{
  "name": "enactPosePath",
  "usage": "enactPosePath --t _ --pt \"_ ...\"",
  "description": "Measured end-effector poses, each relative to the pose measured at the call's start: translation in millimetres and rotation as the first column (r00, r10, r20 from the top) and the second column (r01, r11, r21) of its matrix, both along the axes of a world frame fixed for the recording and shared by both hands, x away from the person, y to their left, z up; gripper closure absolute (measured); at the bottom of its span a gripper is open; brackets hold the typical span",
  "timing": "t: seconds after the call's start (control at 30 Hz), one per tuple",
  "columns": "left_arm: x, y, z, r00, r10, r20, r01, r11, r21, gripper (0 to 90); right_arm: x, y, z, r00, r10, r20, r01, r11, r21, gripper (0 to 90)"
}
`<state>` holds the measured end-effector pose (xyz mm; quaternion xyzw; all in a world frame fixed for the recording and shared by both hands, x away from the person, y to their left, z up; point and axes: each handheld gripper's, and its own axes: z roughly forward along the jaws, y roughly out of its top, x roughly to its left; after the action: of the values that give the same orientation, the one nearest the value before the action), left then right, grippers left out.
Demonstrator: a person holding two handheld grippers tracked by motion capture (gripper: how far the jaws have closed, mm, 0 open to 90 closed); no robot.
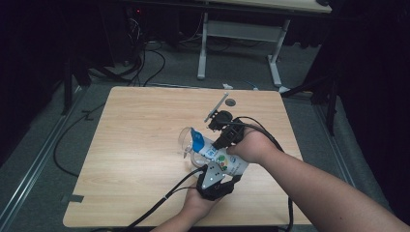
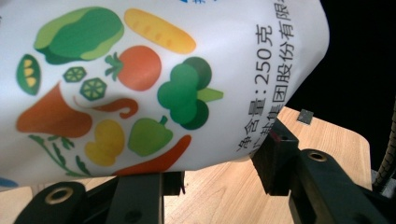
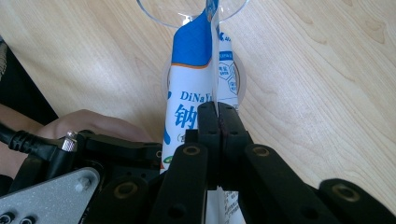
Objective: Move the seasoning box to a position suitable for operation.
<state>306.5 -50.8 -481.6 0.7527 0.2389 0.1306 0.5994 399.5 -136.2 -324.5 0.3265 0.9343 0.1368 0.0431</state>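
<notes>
A: Where was the pouch (image 1: 218, 157) when you stopped?

B: It lay tilted above the wooden table (image 1: 140, 145), near the table's middle, with its blue top end poked into the mouth of a clear glass (image 1: 187, 140). In the left gripper view its printed vegetables (image 2: 116, 84) faced the camera.

A: What did your right gripper (image 3: 218, 116) do?

B: Your right gripper's jaws were pressed together on the pouch's thin side seam, just below the blue band. In the high view it sat at the pouch's far side, held by your right hand (image 1: 254, 145).

A: And your left gripper (image 1: 215, 181)?

B: It came in from the near edge at the pouch's bottom end. Its jaws stood on either side of the pouch's lower corner, touching it; you held that end.

A: Anything else?

B: A white-legged desk (image 1: 241, 29) stood beyond the table.
</notes>
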Motion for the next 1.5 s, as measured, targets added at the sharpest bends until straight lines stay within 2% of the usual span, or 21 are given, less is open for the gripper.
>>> enactPosePath --t 0.6,0.93,1.5 --pt "-0.8 0.9 -0.9 1.0 0.009 0.003 -0.009 0.9999 0.01 59.2 0.8 1.7 -1.5 0.9999 0.009 0.008 -0.009 1.0 -0.003 89.7" --pt "-3.8 3.0 -0.4 0.9994 0.033 0.005 -0.033 0.9987 0.038 59.3 1.2 3.1 -1.8 0.9999 0.014 0.01 -0.014 1.0 -0.007 89.7" --pt "-3.3 2.2 -0.4 0.9992 0.038 0.01 -0.038 0.9983 0.043 59.4 1.2 4.1 -2.6 0.9997 0.013 0.021 -0.012 1.0 -0.018 89.8"
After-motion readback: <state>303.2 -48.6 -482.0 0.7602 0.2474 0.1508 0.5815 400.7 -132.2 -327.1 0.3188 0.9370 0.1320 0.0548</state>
